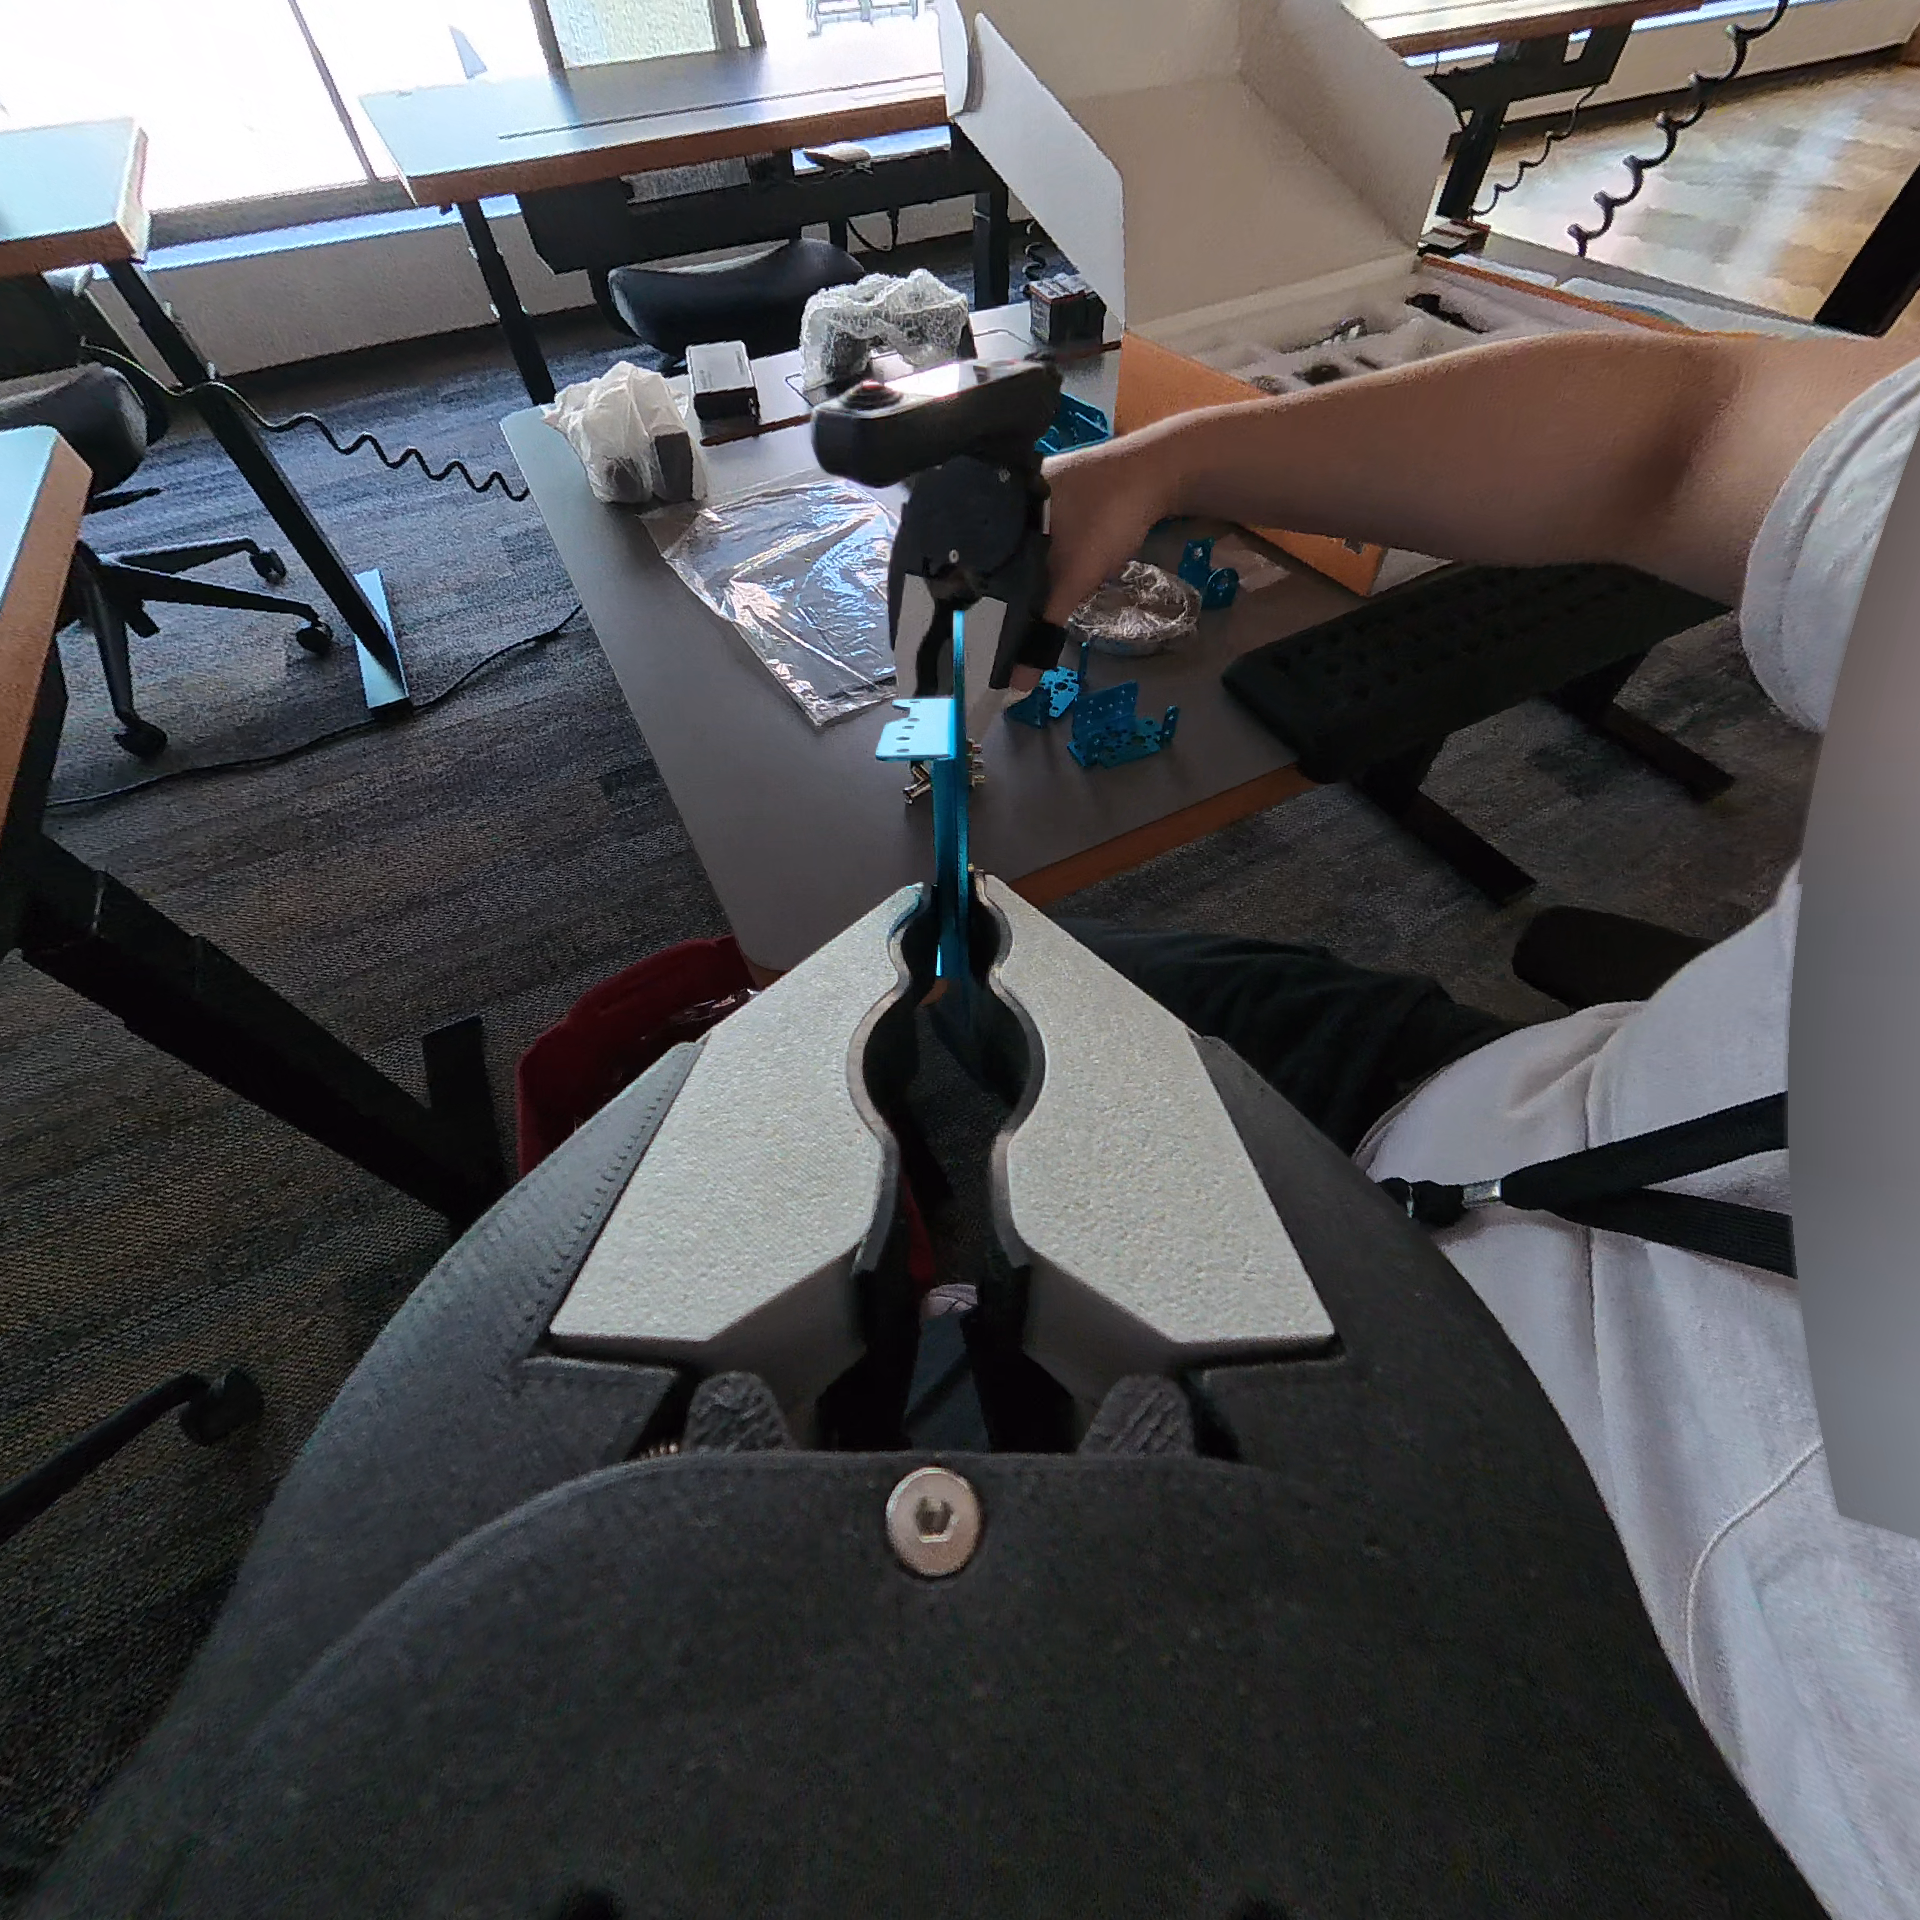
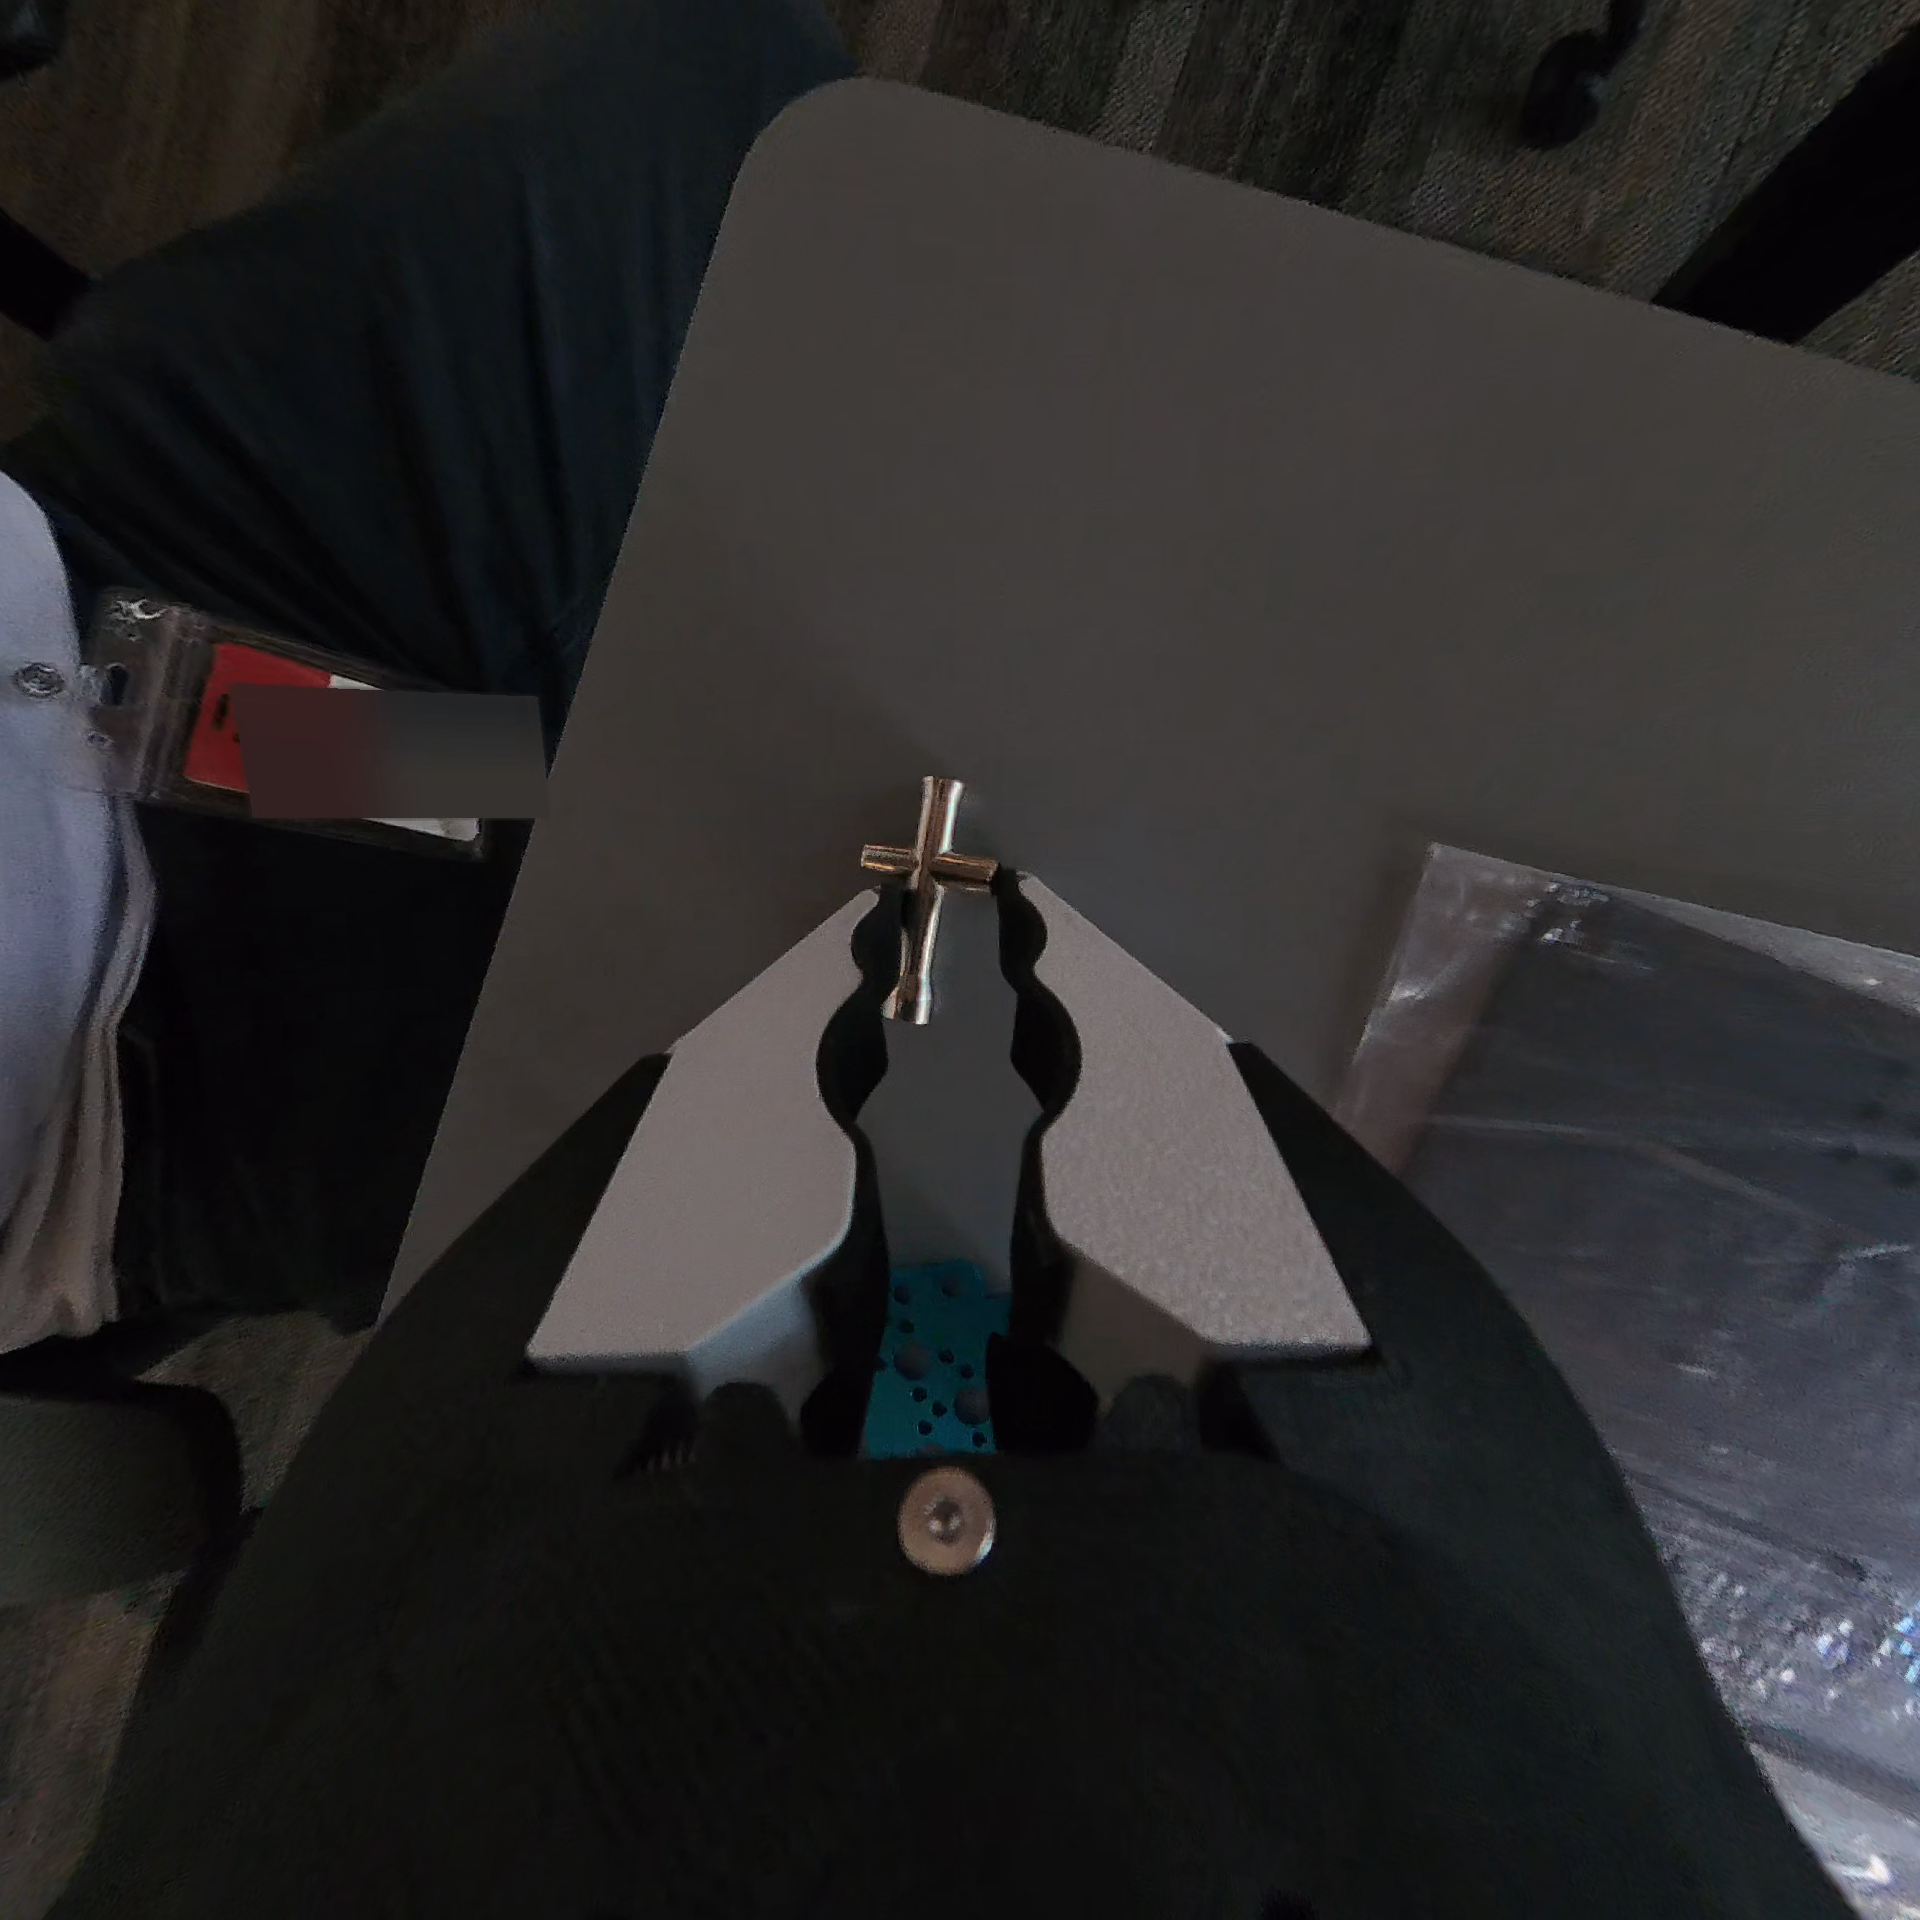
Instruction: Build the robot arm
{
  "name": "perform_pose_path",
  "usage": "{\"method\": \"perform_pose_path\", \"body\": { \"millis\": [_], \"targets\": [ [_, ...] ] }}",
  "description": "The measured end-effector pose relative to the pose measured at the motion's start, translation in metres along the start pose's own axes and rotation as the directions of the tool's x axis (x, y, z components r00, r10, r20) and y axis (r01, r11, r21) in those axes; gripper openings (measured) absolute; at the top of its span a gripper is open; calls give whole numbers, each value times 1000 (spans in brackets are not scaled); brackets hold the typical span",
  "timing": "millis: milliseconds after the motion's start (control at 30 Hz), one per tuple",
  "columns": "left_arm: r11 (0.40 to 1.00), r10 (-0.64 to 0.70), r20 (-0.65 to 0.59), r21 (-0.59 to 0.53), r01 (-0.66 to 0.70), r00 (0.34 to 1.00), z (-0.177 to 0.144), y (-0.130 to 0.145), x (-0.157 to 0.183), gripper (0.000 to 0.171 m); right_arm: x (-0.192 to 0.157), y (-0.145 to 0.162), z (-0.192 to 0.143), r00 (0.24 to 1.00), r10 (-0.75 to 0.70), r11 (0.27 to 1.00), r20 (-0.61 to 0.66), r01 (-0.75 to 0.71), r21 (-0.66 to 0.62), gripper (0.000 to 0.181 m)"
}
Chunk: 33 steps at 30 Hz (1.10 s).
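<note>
**benchrat:** What was the left hand-held gripper (image 1: 948, 904) on?

**kitfan:** It was pressed together on a blue plate (image 1: 951, 821), pinching its near end edge-on. The plate was up in the air over the counter's (image 1: 790, 831) near edge. Its long axis ran straight away from the left one toward the right hand-held gripper (image 1: 961, 623).

**benchrat:** And the right one?

**kitfan:** It sat at the plate's far end, with its fingers either side of that edge. In its own view it looked like it was pinching a little silver cross wrench (image 2: 925, 883) by the crossbar, right at the tips. The plate showed down between its fingers near the base, so it was just beside the wrench. I couldn't tell if they touched.

**benchrat:** Anything else around?

**kitfan:** A clear plastic bag (image 1: 790, 582) lay mid-counter. Loose blue brackets (image 1: 1112, 717) were toward the right edge.
</note>
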<state>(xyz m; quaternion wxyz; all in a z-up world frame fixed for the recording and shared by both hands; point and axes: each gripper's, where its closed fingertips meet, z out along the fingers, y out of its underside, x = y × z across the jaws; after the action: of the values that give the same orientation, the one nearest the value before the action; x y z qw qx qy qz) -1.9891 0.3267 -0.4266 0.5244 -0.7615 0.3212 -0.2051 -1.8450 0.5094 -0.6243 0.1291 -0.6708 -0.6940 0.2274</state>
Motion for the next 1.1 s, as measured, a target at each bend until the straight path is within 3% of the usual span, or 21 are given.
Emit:
{"method": "perform_pose_path", "body": {
  "millis": [33,100,200,267,300,400,500,600,700,833,967,1033,1100],
  "targets": [
    [1000,-6,0,2,6,1000,1,1,-1,3,1,0,-1,999,-21,1000,-45,21,-1,18],
    [1000,-20,8,10,20,1000,1,4,-4,3,11,-4,-8,951,-164,986,-261,168,-8,17],
    [999,-39,25,22,38,999,-2,8,-8,3,19,-9,-21,696,-441,889,-566,424,-170,17],
    [999,-45,47,22,44,998,-3,11,-13,3,15,-11,-22,499,-594,789,-631,512,-338,17],
    [999,-47,61,16,46,997,-2,14,-16,3,9,-15,-20,436,-634,752,-639,541,-376,17],
    [993,-114,93,31,111,989,10,25,-25,3,-8,-35,-17,384,-617,742,-687,573,-347,17],
    [951,-295,72,118,286,953,33,37,-35,3,-18,-55,-19,356,-561,755,-747,591,-285,17],
    [847,-496,-2,217,484,868,60,48,-44,3,-37,-80,-31,303,-484,748,-821,630,-209,16],
    [711,-649,-140,239,661,748,85,51,-42,3,-68,-110,-51,258,-412,718,-874,682,-137,16],
    [580,-753,-266,164,798,602,108,50,-32,3,-99,-138,-75,172,-398,645,-901,751,-142,15],
    [377,-843,-383,80,923,378,117,44,-27,3,-104,-146,-79,89,-461,591,-883,773,-231,16],
    [300,-866,-406,47,953,293,119,44,-26,3,-100,-145,-78,86,-488,581,-869,774,-250,16],
    [280,-873,-410,25,960,265,120,44,-24,3,-100,-146,-79,111,-488,579,-866,784,-226,15]
  ]
}}
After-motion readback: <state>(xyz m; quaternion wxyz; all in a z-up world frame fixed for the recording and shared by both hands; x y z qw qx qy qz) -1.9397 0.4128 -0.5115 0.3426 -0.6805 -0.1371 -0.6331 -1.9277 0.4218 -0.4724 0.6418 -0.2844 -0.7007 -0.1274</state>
